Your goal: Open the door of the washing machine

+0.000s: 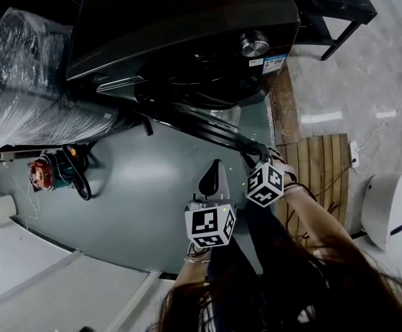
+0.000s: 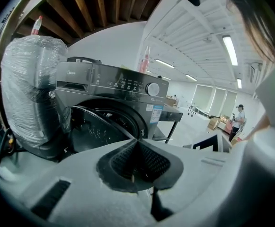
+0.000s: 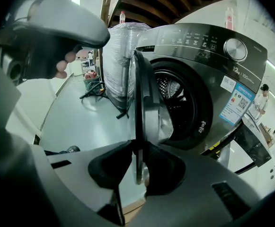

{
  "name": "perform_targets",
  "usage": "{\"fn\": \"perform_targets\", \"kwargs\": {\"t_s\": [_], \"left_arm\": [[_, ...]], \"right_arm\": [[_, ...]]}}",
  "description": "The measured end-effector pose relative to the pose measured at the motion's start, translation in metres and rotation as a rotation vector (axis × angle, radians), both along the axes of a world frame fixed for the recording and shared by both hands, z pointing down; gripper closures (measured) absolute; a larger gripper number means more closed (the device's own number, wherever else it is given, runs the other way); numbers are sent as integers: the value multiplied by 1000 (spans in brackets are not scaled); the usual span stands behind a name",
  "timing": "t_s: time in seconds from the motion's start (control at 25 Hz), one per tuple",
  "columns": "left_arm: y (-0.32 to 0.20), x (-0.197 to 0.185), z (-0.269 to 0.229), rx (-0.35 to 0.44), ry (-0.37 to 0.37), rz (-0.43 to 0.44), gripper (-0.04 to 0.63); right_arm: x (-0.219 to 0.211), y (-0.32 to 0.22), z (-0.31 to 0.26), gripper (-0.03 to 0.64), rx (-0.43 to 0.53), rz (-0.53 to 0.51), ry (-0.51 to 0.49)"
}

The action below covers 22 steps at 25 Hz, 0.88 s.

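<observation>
- Far left, you've got a plastic-wrapped bundle (image 1: pixel 28 81) standing hard up against the machine's left side, and near it a small red device (image 1: pixel 41 173) with a black cable lies on the grey floor (image 1: pixel 138 185).
- Centre and far: the dark washing machine (image 1: pixel 187 19), front facing you, control knob (image 1: pixel 254 44) at its upper right corner.
- Its door (image 1: pixel 207 126) is off the front and swung out toward you, hinged on the left. In your right gripper view it stands edge-on and the drum opening (image 3: pixel 175 103) lies open behind it.
- Your left gripper (image 1: pixel 213 178) hangs over bare floor, near you and just left of the door's free edge, apart from it. Its fingers are pressed together with nothing between them (image 2: pixel 136 143).
- Your right gripper (image 1: pixel 256 151) is just to the right, on the door's free edge. Its fingers clamp the thin rim of the door (image 3: pixel 137 150), one pad on each face.
- To the right, a wooden slatted panel (image 1: pixel 322 164) lies on the floor beside you.
- At the right edge stands a white rounded appliance (image 1: pixel 387 206), well apart from the machine.
</observation>
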<state>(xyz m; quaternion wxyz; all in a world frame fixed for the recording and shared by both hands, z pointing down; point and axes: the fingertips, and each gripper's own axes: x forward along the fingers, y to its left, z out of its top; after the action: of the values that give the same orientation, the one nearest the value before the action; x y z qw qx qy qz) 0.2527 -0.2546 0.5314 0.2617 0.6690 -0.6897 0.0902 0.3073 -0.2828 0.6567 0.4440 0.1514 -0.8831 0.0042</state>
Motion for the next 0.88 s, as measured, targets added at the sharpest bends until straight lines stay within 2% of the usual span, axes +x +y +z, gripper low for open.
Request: {"fn": "perform_targets", "kwargs": {"t_s": [0.24,0.88], "left_arm": [[21,-14,-1,1,11,-29,583],[93,-59,-3,9,30,-40,583]], "right_arm": [[-6,26,3,540,-27,24,-3],[-41,122,7,540,-89,117,-11]]}}
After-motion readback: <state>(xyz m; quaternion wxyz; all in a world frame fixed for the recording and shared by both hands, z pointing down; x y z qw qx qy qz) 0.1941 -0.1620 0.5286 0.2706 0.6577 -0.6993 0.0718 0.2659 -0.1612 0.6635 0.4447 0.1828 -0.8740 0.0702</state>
